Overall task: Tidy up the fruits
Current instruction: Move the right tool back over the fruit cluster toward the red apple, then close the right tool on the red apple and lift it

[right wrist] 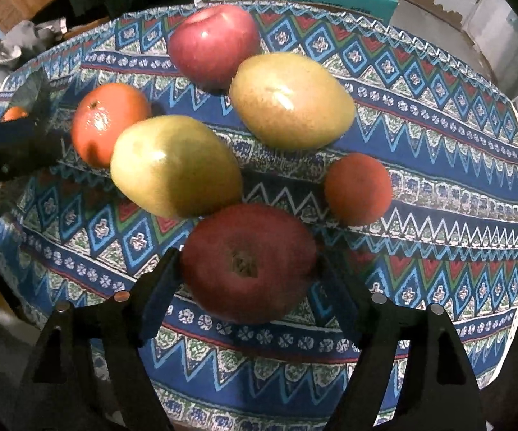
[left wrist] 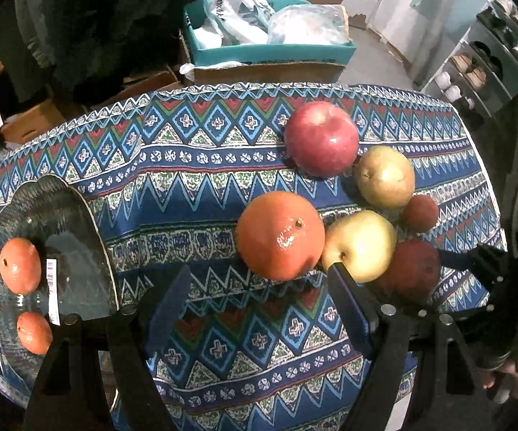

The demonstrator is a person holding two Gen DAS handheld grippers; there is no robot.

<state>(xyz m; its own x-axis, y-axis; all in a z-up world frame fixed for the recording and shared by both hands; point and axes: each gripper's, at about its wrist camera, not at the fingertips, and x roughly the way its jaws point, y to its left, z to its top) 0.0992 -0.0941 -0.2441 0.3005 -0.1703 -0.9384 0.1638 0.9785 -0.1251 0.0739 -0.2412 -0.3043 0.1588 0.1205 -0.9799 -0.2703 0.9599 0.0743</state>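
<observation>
Left wrist view. The left hand-held gripper (left wrist: 259, 296) hangs above the surface (left wrist: 194, 194) with its jaws wide and nothing between them. The large orange (left wrist: 280, 235) lies just ahead, between the lines of the two fingers and slightly toward the right one; it is near-round, so no long axis constrains the approach. To the left sits a dark glass plate (left wrist: 75, 208) holding two small oranges (left wrist: 19, 265), one behind the other; a barcode label shows on the glass. Right of the large orange, the fruits cluster: a yellow-green pear (left wrist: 361, 244) touching it, a red apple (left wrist: 321, 138) behind, and a second pear (left wrist: 384, 176). The right hand-held gripper (left wrist: 474, 262) enters from the right, around a dark red fruit (left wrist: 413, 269).

Right wrist view. The right hand-held gripper (right wrist: 248, 276) has the dark red fruit (right wrist: 248, 262) between its fingers, both of which meet its sides; it appears gripped, resting on or just off the cloth. A small reddish fruit (right wrist: 357, 188) lies ahead and to the right, apart from it. The plate lies far left, so the left hand-held gripper is the nearer one for carrying the large orange there.
</observation>
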